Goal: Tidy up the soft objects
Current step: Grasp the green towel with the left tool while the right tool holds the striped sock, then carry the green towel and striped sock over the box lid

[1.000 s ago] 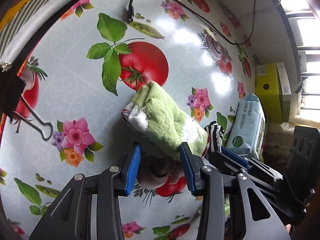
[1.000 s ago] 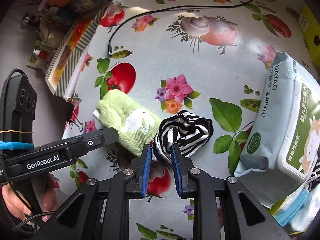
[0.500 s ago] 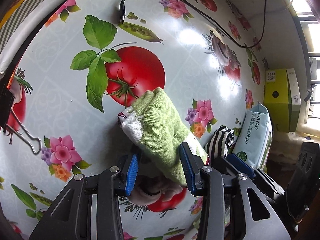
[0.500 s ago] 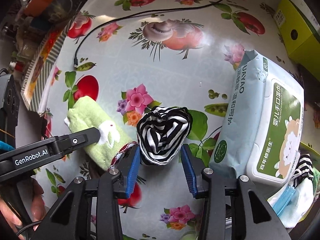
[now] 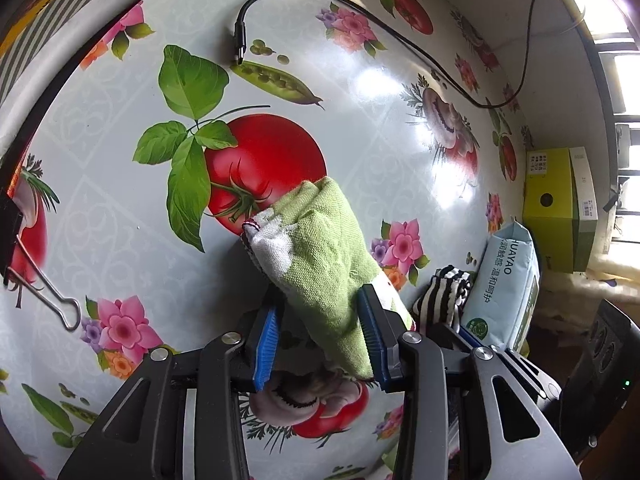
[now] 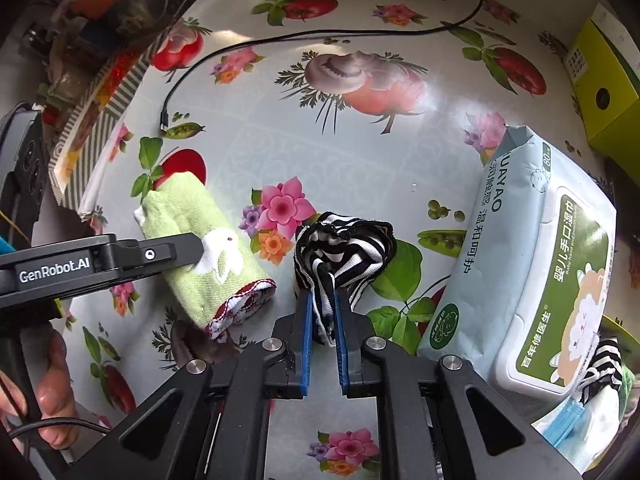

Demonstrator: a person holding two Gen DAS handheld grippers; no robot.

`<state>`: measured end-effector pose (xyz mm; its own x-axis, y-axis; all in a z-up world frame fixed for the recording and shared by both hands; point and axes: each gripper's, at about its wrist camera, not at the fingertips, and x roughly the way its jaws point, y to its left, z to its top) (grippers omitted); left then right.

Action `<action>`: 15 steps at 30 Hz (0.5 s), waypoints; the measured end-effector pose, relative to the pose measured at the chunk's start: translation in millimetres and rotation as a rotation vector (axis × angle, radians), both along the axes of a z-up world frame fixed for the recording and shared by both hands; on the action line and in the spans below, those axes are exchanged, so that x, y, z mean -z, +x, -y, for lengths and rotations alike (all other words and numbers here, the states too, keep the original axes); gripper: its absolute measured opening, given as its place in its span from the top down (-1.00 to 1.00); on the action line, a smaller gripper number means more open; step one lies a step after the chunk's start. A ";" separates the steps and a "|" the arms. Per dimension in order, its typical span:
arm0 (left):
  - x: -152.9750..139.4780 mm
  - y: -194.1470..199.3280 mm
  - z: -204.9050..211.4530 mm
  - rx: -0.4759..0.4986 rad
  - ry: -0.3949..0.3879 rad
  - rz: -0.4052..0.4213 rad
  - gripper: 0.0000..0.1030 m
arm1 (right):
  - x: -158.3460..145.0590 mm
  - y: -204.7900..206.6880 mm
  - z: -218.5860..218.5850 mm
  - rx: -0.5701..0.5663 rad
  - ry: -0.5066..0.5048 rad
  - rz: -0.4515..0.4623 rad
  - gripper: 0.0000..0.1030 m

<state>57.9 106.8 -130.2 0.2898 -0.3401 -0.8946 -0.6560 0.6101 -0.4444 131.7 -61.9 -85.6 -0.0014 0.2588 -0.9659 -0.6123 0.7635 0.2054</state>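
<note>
A rolled green towel (image 5: 324, 248) with a white rabbit patch lies on the flowered tablecloth; it also shows in the right wrist view (image 6: 200, 256). My left gripper (image 5: 320, 340) has its blue pads on both sides of the towel's near end, shut on it. A black-and-white striped cloth (image 6: 344, 248) sits just right of the towel, and shows in the left wrist view (image 5: 444, 296). My right gripper (image 6: 323, 336) is shut on the striped cloth's near fold.
A pale blue wet-wipes pack (image 6: 536, 280) lies right of the striped cloth, with more cloths and a blue mask (image 6: 580, 420) behind it. A yellow-green box (image 5: 556, 208) stands at the far edge. A black cable (image 6: 280, 40) crosses the table. A binder clip (image 5: 40, 288) lies left.
My right gripper, open around the striped cloth half a second ago, has shut on its near fold. My left gripper has closed further on the green towel and slid slightly along it.
</note>
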 end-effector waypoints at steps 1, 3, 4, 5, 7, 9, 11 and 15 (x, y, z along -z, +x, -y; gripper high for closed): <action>0.0 1.5 1.4 0.008 0.007 -0.001 0.34 | -1.9 -0.6 1.9 0.003 0.005 -0.001 0.80; -2.6 4.0 4.4 0.029 0.025 0.005 0.47 | -6.2 -4.2 6.6 0.006 0.015 -0.001 0.80; -5.3 5.0 5.9 0.043 0.038 0.011 0.53 | -8.3 -6.4 7.7 0.007 0.020 0.000 0.80; -8.0 5.8 7.5 0.054 0.049 0.017 0.60 | -10.5 -8.0 9.3 0.008 0.024 0.001 0.80; -12.8 7.3 9.3 0.073 0.058 0.033 0.64 | -15.3 -12.2 12.1 0.010 0.034 0.004 0.80; -18.6 6.6 10.0 0.091 0.074 0.048 0.65 | -20.8 -16.0 13.2 0.012 0.045 0.009 0.80; -25.3 5.2 11.2 0.107 0.091 0.062 0.65 | -27.7 -19.8 16.3 0.010 0.058 0.016 0.80; -43.2 2.3 17.9 0.154 0.137 0.094 0.65 | -40.8 -27.2 21.9 0.008 0.079 0.031 0.80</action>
